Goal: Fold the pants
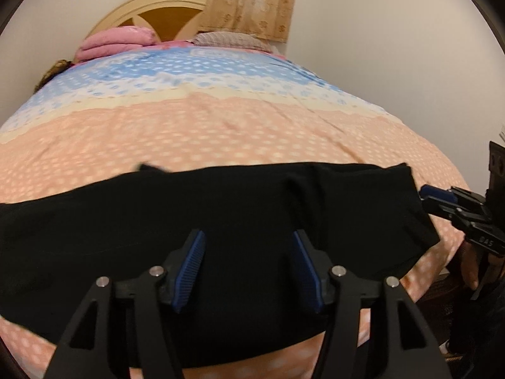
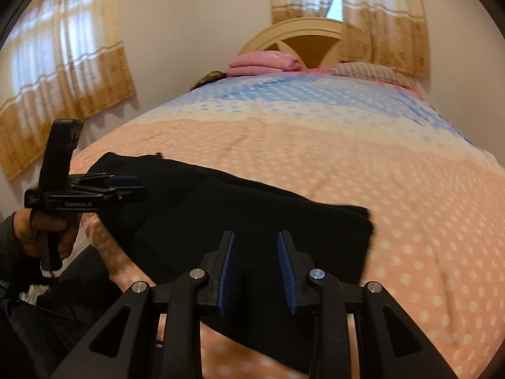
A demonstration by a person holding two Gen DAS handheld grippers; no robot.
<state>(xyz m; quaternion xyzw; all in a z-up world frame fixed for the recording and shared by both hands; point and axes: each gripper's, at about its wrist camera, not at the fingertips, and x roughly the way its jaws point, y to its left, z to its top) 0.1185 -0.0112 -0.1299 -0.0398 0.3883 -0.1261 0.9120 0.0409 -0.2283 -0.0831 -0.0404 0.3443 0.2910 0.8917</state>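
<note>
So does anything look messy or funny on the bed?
Nothing really stands out. The black pants lie across the near edge of the dotted bedspread, a bit wrinkled, with one corner slightly rumpled. Both tools are open and hold nothing.

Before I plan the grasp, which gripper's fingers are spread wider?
The left gripper: its fingers gape wide over the black pants. The right gripper is open too, but narrower.
</note>
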